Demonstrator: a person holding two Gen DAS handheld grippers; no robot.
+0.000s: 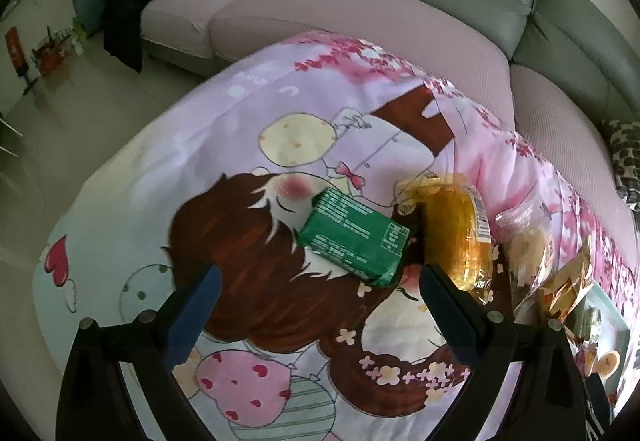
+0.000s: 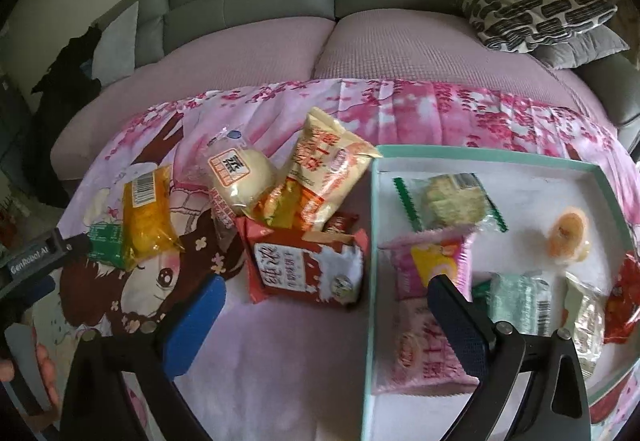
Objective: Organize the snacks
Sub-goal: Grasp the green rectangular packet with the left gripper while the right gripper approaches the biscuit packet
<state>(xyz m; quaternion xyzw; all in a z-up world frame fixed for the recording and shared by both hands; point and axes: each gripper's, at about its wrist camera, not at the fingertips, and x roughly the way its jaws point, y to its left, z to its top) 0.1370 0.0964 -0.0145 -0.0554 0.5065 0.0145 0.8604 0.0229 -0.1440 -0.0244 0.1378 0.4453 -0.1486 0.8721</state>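
Your cartoon-print cloth (image 2: 280, 361) carries everything; the teal-rimmed box (image 2: 372, 241) sits at its right side, already holding several packets. Loose ones remain heaped beside it: the red packet (image 2: 304, 265) lies just ahead of your right gripper (image 2: 324, 305), whose jaws stand apart and empty. It looks light, crinkly and slippery, so pinch across its flat body. The green packet (image 1: 354, 237) lies just ahead of your left gripper (image 1: 320, 281), jaws likewise apart, touching the yellow packet (image 1: 456, 233)
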